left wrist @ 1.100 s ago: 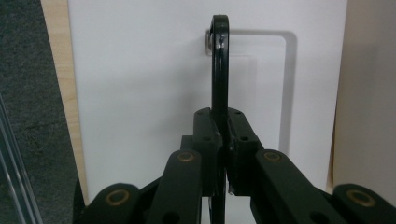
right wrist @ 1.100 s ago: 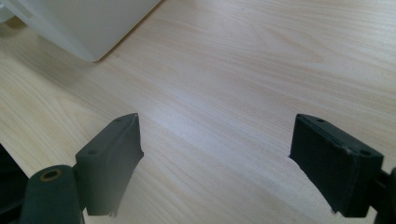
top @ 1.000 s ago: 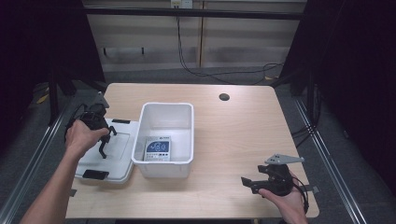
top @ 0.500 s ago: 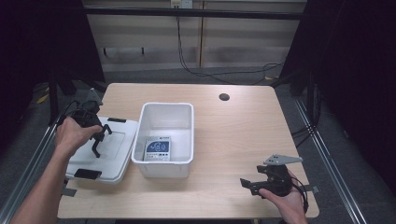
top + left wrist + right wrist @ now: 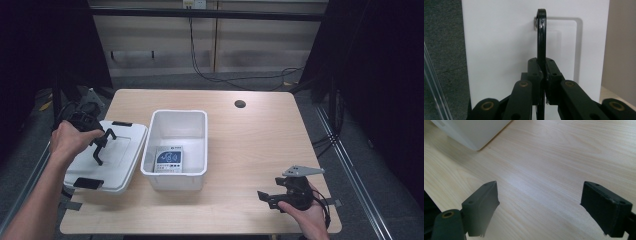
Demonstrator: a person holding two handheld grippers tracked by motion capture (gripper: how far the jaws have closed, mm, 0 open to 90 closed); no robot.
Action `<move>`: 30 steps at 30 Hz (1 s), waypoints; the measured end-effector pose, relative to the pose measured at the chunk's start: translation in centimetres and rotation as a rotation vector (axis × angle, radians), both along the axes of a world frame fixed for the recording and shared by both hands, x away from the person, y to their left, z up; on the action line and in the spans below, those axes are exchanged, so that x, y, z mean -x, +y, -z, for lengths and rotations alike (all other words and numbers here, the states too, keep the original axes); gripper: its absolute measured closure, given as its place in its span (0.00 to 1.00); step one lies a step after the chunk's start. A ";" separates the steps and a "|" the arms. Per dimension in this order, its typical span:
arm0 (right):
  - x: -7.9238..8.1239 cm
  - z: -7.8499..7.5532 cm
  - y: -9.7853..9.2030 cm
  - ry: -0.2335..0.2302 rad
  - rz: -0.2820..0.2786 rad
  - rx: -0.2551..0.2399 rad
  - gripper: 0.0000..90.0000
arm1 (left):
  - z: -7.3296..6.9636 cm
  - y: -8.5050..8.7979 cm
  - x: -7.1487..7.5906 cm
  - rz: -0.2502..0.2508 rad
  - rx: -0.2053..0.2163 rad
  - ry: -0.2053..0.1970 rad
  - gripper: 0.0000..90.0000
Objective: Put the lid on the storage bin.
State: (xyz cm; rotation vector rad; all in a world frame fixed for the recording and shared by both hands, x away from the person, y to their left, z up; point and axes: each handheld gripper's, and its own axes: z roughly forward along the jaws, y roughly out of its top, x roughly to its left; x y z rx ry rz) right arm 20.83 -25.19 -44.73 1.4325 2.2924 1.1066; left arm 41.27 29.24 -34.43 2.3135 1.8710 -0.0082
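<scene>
A white lid (image 5: 120, 155) with black latches lies at the table's left, past its edge. My left gripper (image 5: 98, 141) is shut on the lid's thin black handle (image 5: 104, 137). In the left gripper view the jaws (image 5: 543, 75) pinch that handle (image 5: 541, 35), which stands edge-on before the white lid (image 5: 499, 50). A white open bin (image 5: 200, 117) stands beside the lid and holds a blue-and-white packet (image 5: 169, 159). My right gripper (image 5: 265, 196) rests open near the front right corner. Its jaws (image 5: 539, 207) stand wide apart over bare wood, with a corner of the bin (image 5: 474, 132) ahead.
The wooden table (image 5: 250, 145) has a round cable hole (image 5: 240, 104) at the back right. Dark floor and metal rails run along both sides. Cables hang against the wall panel behind.
My left hand has drawn back to the left with the handle, and the lid has shifted left with it. The right gripper has stayed in place.
</scene>
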 end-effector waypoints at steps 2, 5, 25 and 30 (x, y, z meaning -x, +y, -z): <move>0.0 0.0 0.0 0.000 0.003 0.001 0.15 | -0.3 0.0 0.0 0.007 0.001 0.003 0.94; 0.0 0.0 0.0 0.000 0.001 0.001 0.15 | -0.6 0.1 0.1 0.004 -0.006 -0.002 0.94; 0.0 0.0 0.0 0.002 0.006 0.001 0.15 | -3.0 0.1 0.4 0.004 -0.017 -0.026 0.94; 0.0 0.0 0.0 0.002 0.006 0.001 0.15 | -3.6 0.2 0.5 0.020 -0.019 -0.033 0.94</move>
